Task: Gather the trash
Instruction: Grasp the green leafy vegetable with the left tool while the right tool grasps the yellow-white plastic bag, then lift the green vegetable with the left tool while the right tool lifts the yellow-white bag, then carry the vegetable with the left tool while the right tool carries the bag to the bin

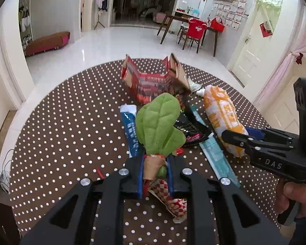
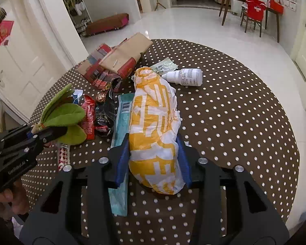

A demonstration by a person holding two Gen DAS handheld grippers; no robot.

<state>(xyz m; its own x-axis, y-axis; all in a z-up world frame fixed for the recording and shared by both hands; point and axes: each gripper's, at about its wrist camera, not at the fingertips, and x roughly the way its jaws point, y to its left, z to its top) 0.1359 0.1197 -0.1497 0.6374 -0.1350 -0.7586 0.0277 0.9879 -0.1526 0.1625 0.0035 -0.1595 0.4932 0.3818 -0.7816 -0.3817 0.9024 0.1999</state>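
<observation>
My left gripper (image 1: 155, 161) is shut on the stem of a green plush leafy vegetable (image 1: 159, 120), held above the dotted round table (image 1: 61, 122). It also shows in the right wrist view (image 2: 61, 118), at the left. My right gripper (image 2: 155, 153) is shut on a yellow-and-white wrapped bundle (image 2: 155, 126); the bundle also shows in the left wrist view (image 1: 222, 116). Trash lies between them: a blue wrapper (image 1: 130, 130), a teal wrapper (image 2: 120, 134), black and red wrappers (image 2: 104, 114), a checkered paper (image 1: 169, 200).
A flattened red-and-brown cardboard box (image 2: 114, 61) lies at the table's far side. A white bottle (image 2: 185, 77) lies on its side beyond the bundle, beside a small green packet (image 2: 165, 65). White tiled floor, doors and a dining table (image 1: 189, 26) surround the table.
</observation>
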